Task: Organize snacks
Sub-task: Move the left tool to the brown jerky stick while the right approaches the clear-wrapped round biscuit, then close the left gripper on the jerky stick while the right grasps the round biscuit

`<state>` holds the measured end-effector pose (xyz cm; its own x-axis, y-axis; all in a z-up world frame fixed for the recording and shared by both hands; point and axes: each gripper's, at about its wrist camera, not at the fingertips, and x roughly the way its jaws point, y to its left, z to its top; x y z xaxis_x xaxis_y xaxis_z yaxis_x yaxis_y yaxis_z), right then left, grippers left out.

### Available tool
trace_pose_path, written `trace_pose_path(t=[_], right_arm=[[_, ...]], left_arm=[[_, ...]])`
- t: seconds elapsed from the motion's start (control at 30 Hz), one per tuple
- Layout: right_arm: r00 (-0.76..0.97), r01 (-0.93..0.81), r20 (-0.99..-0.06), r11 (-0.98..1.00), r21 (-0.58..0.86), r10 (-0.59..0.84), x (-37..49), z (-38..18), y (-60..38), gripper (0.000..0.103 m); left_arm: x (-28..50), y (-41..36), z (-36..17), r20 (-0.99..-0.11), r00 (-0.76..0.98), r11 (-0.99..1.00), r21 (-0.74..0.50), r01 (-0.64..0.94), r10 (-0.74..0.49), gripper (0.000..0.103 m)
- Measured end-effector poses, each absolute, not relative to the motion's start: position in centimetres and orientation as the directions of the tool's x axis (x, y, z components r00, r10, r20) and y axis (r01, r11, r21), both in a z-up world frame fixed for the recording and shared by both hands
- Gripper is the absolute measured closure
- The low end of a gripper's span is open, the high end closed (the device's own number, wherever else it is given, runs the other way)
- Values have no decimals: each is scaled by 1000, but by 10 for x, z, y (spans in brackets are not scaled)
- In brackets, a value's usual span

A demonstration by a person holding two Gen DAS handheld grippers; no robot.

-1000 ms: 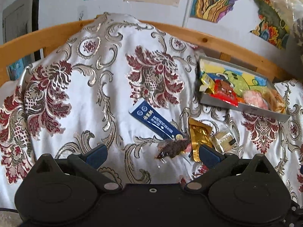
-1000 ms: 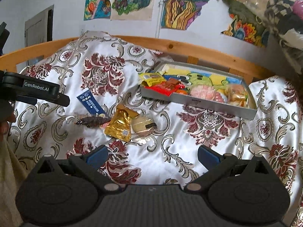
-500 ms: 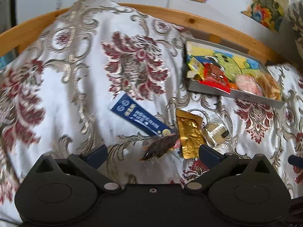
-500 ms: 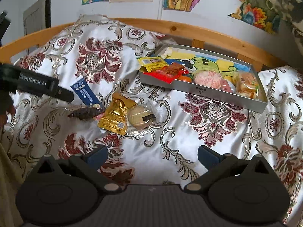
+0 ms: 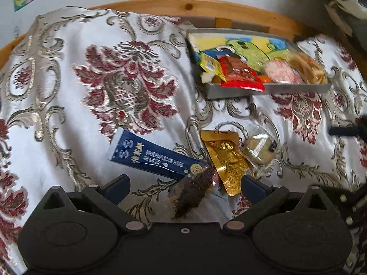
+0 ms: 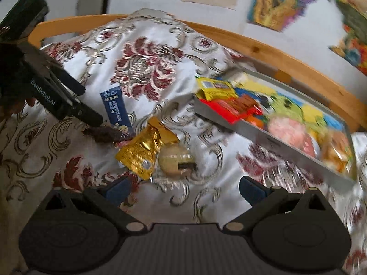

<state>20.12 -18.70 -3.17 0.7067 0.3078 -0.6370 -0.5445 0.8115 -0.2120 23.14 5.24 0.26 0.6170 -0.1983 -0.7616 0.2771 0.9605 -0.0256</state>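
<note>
The left gripper [image 5: 183, 184] hangs low over the cloth [image 5: 68, 119] with its tongs spread apart and nothing between them but the dark snack [image 5: 190, 191], which lies on the cloth in the gap, touching neither finger as far as the left wrist view shows. In the right wrist view that gripper's fingertips [image 6: 91, 116] sit just at the left end of the dark snack [image 6: 105, 135]. Just beyond it lies the blue packet [image 5: 153, 158], slanting from far left to near right, its near end touching the dark snack. Right of these is the gold pouch [image 5: 227, 160], and against its right edge a clear wrapper with a round pale biscuit [image 5: 259, 146]. Farther off to the right stands the grey tray [image 5: 286, 88], holding a yellow packet [image 5: 209, 65], a red packet [image 5: 240, 75] that overhangs the near wall, a pink snack [image 5: 277, 74] and an orange-brown snack [image 5: 305, 65]. The right gripper [image 6: 184, 186] is near the biscuit [image 6: 175, 159], its tongs also wide apart and empty. Much of the right wrist view is blurred. A wooden rail [image 5: 206, 6] runs behind the cloth.
</note>
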Motion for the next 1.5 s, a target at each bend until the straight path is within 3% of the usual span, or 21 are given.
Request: trace_pose_path(t=[0.37, 0.57, 0.87, 1.17, 1.5], right_arm=[[670, -635, -646, 732, -245, 366, 243, -62, -182, 0], [683, -628, -636, 733, -262, 358, 259, -76, -169, 5], [650, -673, -657, 692, -261, 384, 255, -85, -154, 19], [626, -684, -676, 690, -238, 388, 248, -87, -152, 27], [644, -663, -676, 703, -259, 358, 236, -91, -145, 28]], left_arm=[[259, 38, -36, -823, 550, 902, 121, 414, -142, 1], [266, 38, -45, -845, 511, 900, 87, 428, -161, 3], [261, 27, -51, -851, 489, 864, 90, 495, -192, 20], [259, 26, -52, -859, 466, 849, 74, 523, -213, 47], [254, 23, -51, -858, 470, 839, 93, 536, -205, 53]])
